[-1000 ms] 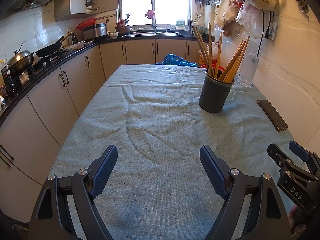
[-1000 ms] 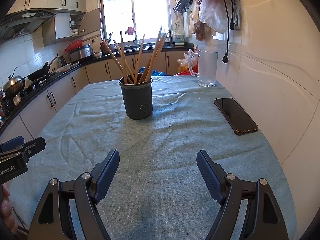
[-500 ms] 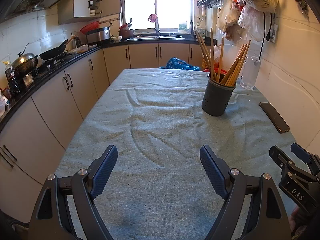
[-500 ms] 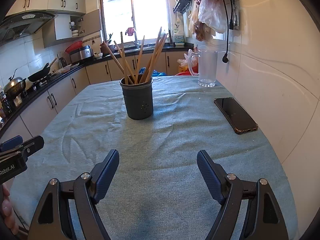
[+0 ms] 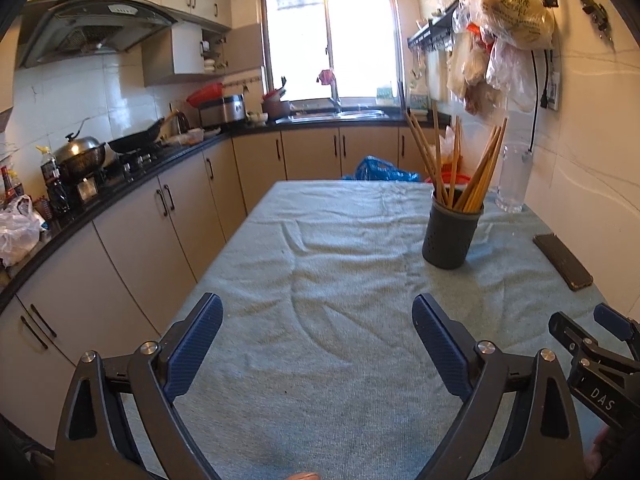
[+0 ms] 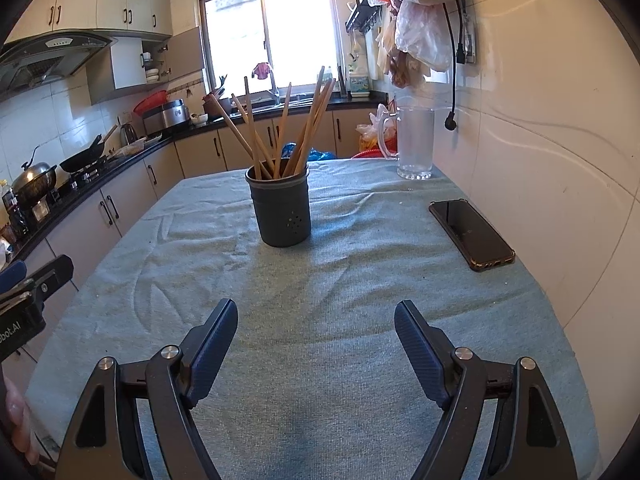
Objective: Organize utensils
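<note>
Hovering low over the near end of the tabletop (image 5: 320,360), the left gripper (image 5: 318,320) has its jaws spread wide with only the blue-green cloth between them. In the right wrist view this gripper shows at the far left edge, off the tabletop's left side. The right gripper (image 6: 314,326) hangs just to its right, jaws likewise wide and holding nothing. Ahead of both, on the right half of the cloth, stands a dark grey utensil holder (image 6: 282,210), upright, with a bundle of wooden chopsticks (image 6: 280,128) fanning out of its top (some lean left, more lean right). It sits well apart from either gripper. Right of the holder, near the wall edge, a black phone (image 6: 470,234) lies flat on the cloth, screen up. Behind the phone, at the far right corner, a clear glass pitcher (image 6: 414,142) stands upright against the tiled wall. Kitchen cabinets (image 5: 160,220) run along the left side.
</note>
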The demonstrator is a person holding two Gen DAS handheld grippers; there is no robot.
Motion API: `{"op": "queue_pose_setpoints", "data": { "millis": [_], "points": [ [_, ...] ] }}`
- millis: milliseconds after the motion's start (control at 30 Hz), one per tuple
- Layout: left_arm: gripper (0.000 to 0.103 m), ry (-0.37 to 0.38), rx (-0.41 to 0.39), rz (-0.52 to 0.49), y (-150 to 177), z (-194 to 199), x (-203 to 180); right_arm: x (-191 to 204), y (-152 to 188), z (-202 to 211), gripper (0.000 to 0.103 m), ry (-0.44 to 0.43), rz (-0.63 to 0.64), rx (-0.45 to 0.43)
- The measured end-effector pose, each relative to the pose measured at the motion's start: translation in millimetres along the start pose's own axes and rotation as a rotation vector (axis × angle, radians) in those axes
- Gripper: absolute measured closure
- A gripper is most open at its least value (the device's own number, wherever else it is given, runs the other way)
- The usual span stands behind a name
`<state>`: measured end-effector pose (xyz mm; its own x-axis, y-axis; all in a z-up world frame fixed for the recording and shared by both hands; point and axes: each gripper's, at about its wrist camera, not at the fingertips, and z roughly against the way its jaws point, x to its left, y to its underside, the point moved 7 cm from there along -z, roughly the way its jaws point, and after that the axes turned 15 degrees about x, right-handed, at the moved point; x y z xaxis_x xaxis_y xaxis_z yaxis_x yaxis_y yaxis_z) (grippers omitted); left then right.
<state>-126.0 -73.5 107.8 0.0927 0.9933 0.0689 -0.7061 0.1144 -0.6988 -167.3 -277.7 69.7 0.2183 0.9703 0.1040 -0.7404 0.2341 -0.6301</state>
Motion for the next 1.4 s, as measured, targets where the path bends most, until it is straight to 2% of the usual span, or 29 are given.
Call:
{"op": "queue_pose_setpoints", "data": {
  "millis": [200, 433, 1167, 1400],
  "points": [
    [0.000, -0.010, -0.064, 0.012, -2.1, 15.5, 0.9, -0.9, -0.3, 5.6, 0.018, -0.001, -0.005, -0.014],
    [0.000, 0.003, -0.108, 0.004, -3.8, 26.3, -1.9, -2.4, -1.1, 10.3, 0.018, -0.001, -0.013, -0.028],
    [0.000, 0.003, -0.011, -0.032, 5.4, 4.2, -12.5, -3.1, -1.1, 14.2, 0.017, 0.008, -0.018, -0.042],
    [0.000, 0.024, 0.014, -0.030, 6.5, 0.4, -13.7, -3.4, -1.7, 15.3, 0.016, 0.010, -0.022, -0.047]
  ]
}}
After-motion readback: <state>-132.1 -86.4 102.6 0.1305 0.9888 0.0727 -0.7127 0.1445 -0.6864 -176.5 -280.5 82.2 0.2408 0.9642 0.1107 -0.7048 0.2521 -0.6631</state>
